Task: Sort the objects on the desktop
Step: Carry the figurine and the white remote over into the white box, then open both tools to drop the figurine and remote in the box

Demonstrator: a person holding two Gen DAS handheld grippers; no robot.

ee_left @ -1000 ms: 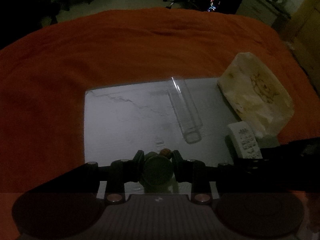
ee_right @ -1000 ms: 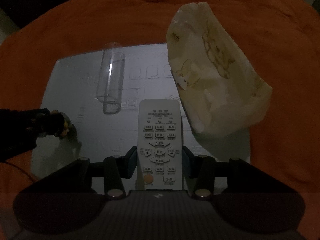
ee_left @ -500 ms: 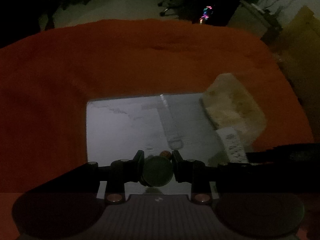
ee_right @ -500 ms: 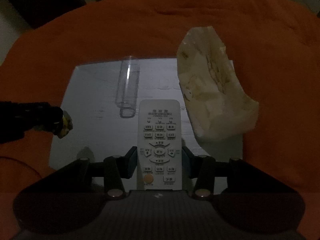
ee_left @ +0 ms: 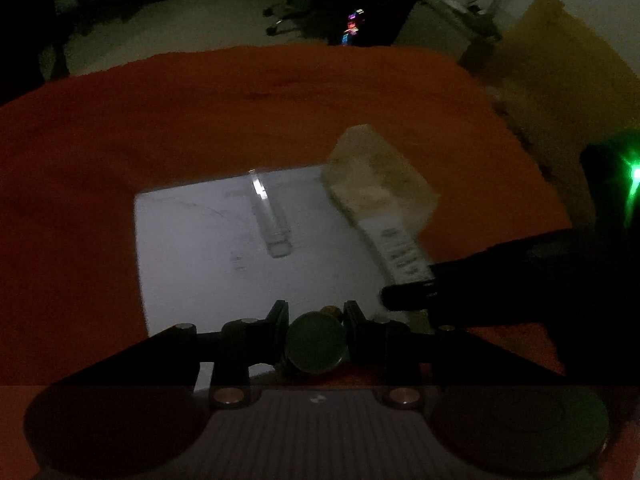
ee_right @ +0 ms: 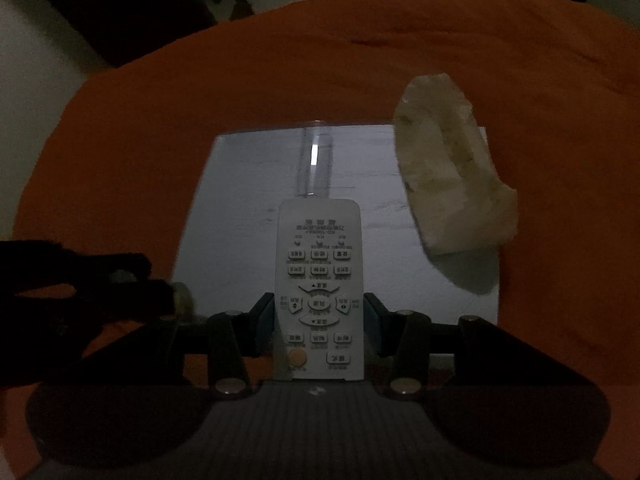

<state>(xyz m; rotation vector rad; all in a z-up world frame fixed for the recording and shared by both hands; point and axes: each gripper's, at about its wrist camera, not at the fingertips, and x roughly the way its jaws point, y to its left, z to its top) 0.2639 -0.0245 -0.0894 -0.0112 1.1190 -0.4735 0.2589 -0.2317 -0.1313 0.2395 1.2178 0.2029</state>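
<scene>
Your left tool (ee_left: 316, 334) is clamped on a small round dark object (ee_left: 316, 343), seen end-on; too dim to say what it is. Your right tool (ee_right: 319, 320) is clamped on the sides of a white remote control (ee_right: 319, 292), buttons up, its far end sticking out past the fingers. Both tools hang above a white board (ee_right: 256, 200) lying on the orange cloth (ee_right: 240, 80) that covers the bench, neither load touching it.

On the board lies a clear tube (ee_right: 316, 160), well apart from both tools. A crumpled pale bag (ee_right: 452, 176) sits on the board's right edge, partly over the cloth.

Step in hand, as I judge it: carry phase, 2 items picked, none placed. No bin or sorting spot shows in either view, so next move calls for finding the destination, keeping both grips firm, then lowering before releasing. Tube and bag look untouched.
</scene>
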